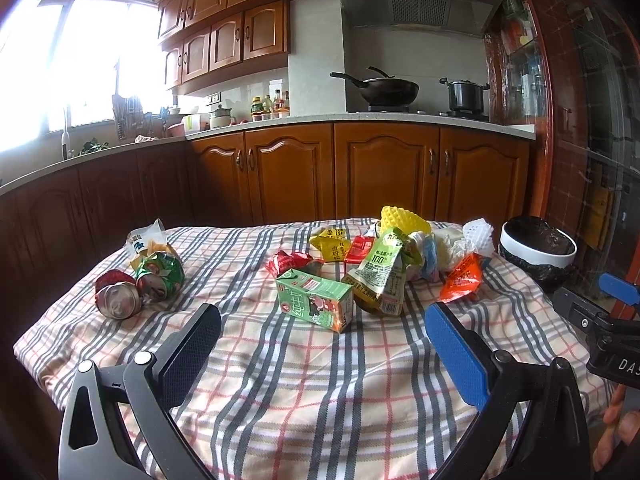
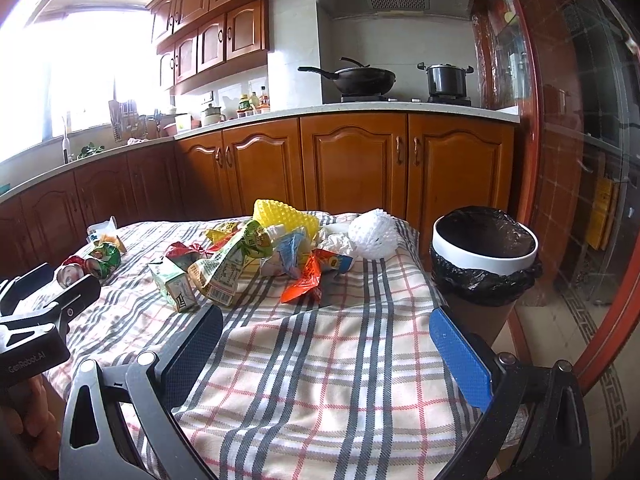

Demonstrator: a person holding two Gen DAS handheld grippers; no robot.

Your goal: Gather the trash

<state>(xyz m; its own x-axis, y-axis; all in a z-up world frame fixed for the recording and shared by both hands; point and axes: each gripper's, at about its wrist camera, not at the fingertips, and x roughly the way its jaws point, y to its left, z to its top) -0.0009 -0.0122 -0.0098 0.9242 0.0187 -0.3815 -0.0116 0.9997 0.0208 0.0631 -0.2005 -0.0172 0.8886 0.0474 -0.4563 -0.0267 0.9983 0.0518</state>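
Crushed cans (image 1: pixel 136 286), green carton (image 1: pixel 316 304) & wrapper pile (image 1: pixel 400 258) strewn on plaid cloth; black-lined bin (image 2: pixel 484 256) beside table.

Daylight from window (image 1: pixel 80 60) far left, blown out; cabinets (image 1: pixel 60 216) beneath dim; strong fisheye bending, dark corners.

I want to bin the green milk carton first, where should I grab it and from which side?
Grip the green milk carton across its two long flat sides, coming down from above with the left gripper. It lies on its side, nearest you and clear of the wrapper pile.
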